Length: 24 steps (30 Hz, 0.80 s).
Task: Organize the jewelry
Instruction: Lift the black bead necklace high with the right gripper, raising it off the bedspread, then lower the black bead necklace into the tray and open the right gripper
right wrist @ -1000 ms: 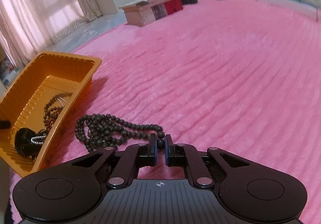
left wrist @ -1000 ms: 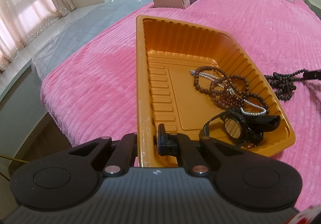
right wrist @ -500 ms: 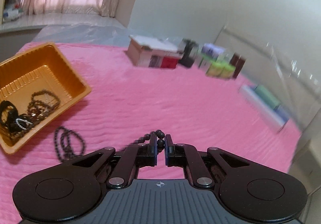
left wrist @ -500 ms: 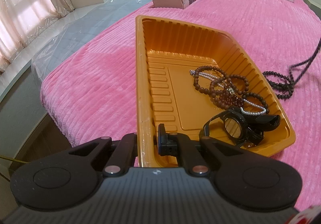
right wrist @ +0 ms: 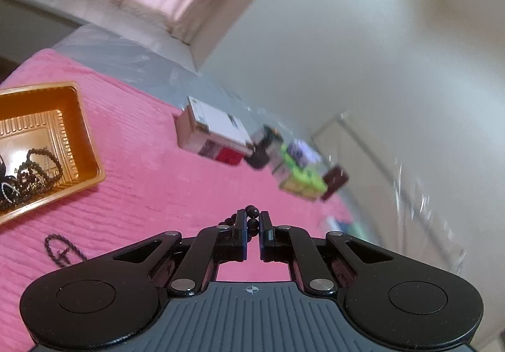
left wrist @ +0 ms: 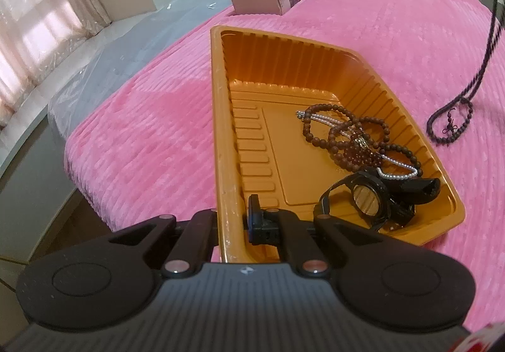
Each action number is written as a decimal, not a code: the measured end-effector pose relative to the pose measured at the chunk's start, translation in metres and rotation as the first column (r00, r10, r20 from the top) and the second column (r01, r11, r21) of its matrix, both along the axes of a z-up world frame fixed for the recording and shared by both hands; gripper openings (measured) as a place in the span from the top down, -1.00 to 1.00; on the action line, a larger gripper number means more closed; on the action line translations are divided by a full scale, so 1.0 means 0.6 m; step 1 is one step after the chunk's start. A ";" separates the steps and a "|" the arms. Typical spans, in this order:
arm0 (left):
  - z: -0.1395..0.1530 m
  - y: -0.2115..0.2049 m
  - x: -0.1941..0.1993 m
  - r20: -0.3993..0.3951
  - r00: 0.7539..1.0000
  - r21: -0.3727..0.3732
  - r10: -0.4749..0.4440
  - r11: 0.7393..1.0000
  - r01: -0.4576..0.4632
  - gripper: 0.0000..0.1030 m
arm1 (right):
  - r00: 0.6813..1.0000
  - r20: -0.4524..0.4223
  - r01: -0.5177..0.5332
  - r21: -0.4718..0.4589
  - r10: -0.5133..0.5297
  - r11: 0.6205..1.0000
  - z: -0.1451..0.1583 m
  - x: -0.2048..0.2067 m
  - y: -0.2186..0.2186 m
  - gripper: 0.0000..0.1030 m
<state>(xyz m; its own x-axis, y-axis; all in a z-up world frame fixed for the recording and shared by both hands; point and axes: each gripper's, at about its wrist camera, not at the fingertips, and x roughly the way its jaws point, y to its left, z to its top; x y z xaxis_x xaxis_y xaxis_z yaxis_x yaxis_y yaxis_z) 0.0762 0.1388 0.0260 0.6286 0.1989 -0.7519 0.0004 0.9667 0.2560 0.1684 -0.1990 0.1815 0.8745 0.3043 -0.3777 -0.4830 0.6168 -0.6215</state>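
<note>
Right gripper point(right wrist: 252, 227) clamping dark bead necklace point(right wrist: 251, 215), seen close only there; left gripper point(left wrist: 235, 219) pinching orange tray point(left wrist: 221, 137) rim.

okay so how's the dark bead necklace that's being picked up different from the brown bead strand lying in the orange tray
The dark bead necklace is nearly black; the brown bead strand is reddish brown.

The dark bead necklace hangs stretched from the right hand-held gripper, its lower loop over the pink blanket outside the orange tray; the brown bead strand lies coiled inside the tray, tangled with a pearl chain.

The dark one is gripped; the brown one is untouched.

Both are strings of round beads.
</note>
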 end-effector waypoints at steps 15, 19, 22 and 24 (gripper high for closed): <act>0.000 0.008 0.003 -0.011 0.999 -0.009 -0.045 0.999 0.045 0.93 | 0.935 0.244 -0.201 -0.234 0.258 0.951 0.135 -0.052 0.115 0.87; 0.000 0.010 0.002 -0.007 0.999 -0.018 -0.048 0.999 0.047 0.93 | 0.918 0.268 -0.224 -0.258 0.292 0.940 0.158 -0.057 0.139 0.87; -0.001 0.012 0.001 -0.006 0.999 -0.021 -0.049 0.999 0.049 0.93 | 0.904 0.287 -0.237 -0.277 0.315 0.931 0.178 -0.060 0.162 0.87; -0.002 0.013 0.000 -0.004 0.999 -0.024 -0.050 0.998 0.050 0.93 | 0.895 0.299 -0.247 -0.285 0.330 0.926 0.190 -0.061 0.175 0.87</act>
<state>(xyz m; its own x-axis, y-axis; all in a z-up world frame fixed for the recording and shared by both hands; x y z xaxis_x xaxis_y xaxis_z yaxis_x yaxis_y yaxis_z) 0.0764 0.1468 0.0248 0.6335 0.1496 -0.7591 0.0499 0.9712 0.2330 0.1320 -0.0937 0.2953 0.8481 0.5020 -0.1695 -0.3542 0.2992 -0.8860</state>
